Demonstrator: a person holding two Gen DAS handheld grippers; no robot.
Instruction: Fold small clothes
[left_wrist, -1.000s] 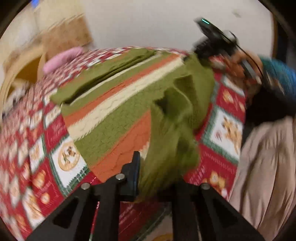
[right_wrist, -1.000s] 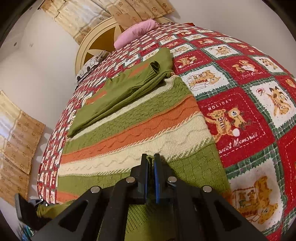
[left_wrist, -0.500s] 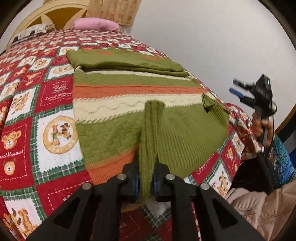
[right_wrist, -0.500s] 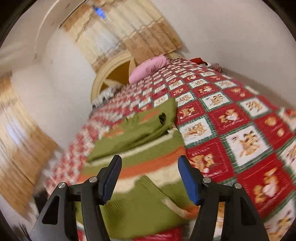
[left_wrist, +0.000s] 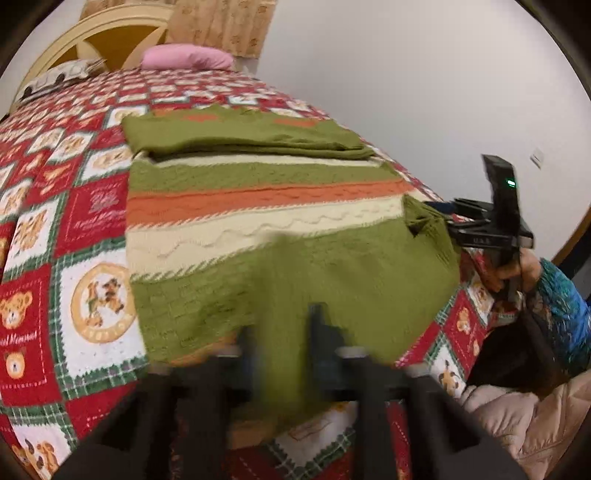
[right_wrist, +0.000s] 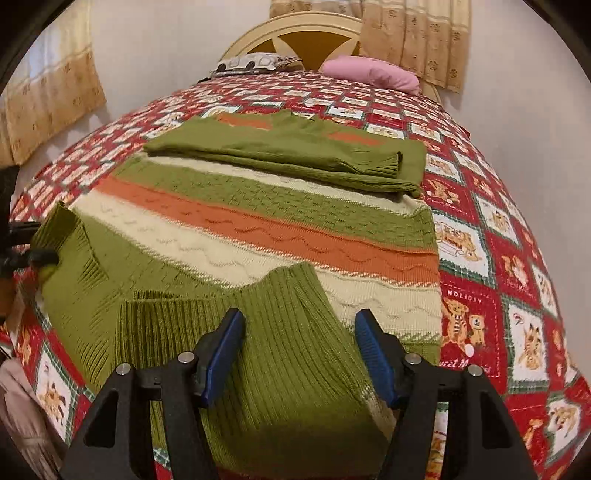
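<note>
A small green, orange and cream striped knit sweater (left_wrist: 258, 206) lies flat on the bed, its sleeves folded across the far end (right_wrist: 288, 155). My left gripper (left_wrist: 282, 332) is blurred by motion, with the sweater's green hem between its fingers. In the right wrist view, my right gripper (right_wrist: 299, 354) is open, its blue pads on either side of the ribbed green hem (right_wrist: 280, 332) without pinching it. The right gripper also shows at the sweater's near right corner in the left wrist view (left_wrist: 443, 218).
The bed carries a red, green and white Christmas quilt (right_wrist: 487, 258) with bear pictures. A pink pillow (right_wrist: 369, 72) and a cream headboard (right_wrist: 295, 33) are at the far end. White walls and curtains surround the bed. The person's beige trousers (left_wrist: 524, 417) are at the right.
My right gripper opened and let go of the sweater, then came back low over the hem. My left gripper swung round to face the headboard, still on the hem.
</note>
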